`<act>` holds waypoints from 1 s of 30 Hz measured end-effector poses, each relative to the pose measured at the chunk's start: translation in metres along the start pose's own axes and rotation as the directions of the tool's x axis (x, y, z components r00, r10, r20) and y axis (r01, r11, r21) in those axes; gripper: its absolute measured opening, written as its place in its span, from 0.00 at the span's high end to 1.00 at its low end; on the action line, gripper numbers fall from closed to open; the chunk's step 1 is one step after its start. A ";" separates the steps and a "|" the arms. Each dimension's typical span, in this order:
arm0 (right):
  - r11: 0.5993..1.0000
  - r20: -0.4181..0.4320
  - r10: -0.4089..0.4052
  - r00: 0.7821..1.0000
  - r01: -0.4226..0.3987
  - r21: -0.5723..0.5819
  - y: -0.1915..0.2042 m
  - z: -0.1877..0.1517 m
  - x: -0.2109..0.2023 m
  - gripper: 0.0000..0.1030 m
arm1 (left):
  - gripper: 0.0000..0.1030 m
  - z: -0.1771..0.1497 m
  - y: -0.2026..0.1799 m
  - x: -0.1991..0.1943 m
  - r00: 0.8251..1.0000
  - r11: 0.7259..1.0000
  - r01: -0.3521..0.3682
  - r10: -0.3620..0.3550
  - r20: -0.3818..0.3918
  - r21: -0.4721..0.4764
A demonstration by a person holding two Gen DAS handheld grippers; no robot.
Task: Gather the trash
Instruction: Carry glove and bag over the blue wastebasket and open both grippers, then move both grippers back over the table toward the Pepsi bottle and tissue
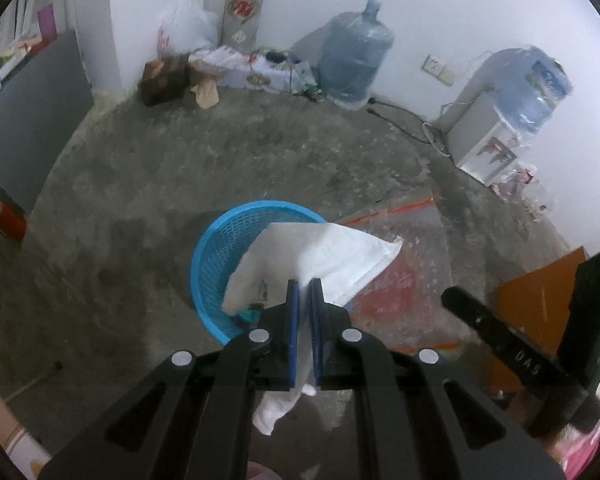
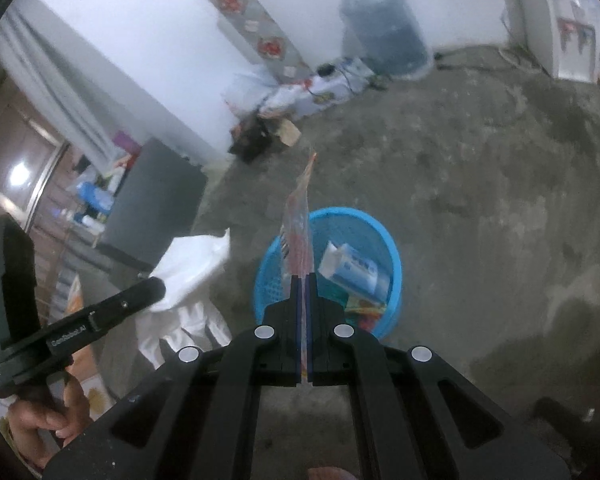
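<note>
My left gripper (image 1: 305, 282) is shut on a white tissue (image 1: 324, 258), which spreads out over the right part of a blue mesh basket (image 1: 216, 264) on the concrete floor. My right gripper (image 2: 304, 278) is shut on a thin clear plastic wrapper with red print (image 2: 300, 220), held edge-on above the same blue basket (image 2: 392, 264). That basket holds a white and blue pack (image 2: 352, 268) and colourful scraps. The left gripper and its tissue (image 2: 192, 268) show at the left of the right wrist view. The wrapper (image 1: 400, 276) shows in the left wrist view.
Two large blue water jugs (image 1: 356, 56), a white water dispenser (image 1: 488, 140), a cable, bags and boxes (image 1: 168, 80) line the far wall. A dark cabinet (image 1: 28, 120) and a red can (image 1: 6, 220) stand at the left. An orange board (image 1: 536, 300) is at right.
</note>
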State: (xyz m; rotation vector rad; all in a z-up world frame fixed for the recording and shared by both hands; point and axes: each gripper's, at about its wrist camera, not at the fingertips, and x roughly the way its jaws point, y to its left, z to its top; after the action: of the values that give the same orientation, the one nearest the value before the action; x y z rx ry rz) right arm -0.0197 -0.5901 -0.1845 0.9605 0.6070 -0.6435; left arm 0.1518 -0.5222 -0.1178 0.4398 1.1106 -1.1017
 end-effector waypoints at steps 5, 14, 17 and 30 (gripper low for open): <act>0.998 -0.059 0.003 0.998 0.001 0.061 -0.012 -0.002 0.049 0.81 | 0.60 0.011 0.008 0.032 1.000 0.999 -0.015 0.014 -0.026 -0.031; 0.994 -0.114 -0.045 0.992 0.056 0.093 -0.032 -0.017 0.050 0.51 | 0.57 0.004 0.008 -0.009 0.999 1.000 -0.023 0.023 0.048 0.000; 0.994 -0.104 -0.048 0.993 0.059 0.097 -0.036 -0.021 0.033 0.49 | 0.55 -0.009 0.009 -0.040 0.997 1.000 -0.016 0.015 0.077 0.002; 0.995 -0.060 -0.003 0.998 -0.003 -0.098 0.024 -0.035 -0.041 0.27 | 0.37 -0.133 0.030 -0.216 0.949 0.999 -0.034 0.038 0.312 -0.020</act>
State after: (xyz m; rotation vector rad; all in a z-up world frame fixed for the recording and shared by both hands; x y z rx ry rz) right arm -0.0353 -0.5398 -0.1575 0.8903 0.6855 -0.5815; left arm 0.1080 -0.3046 0.0075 0.2611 0.8277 -1.0872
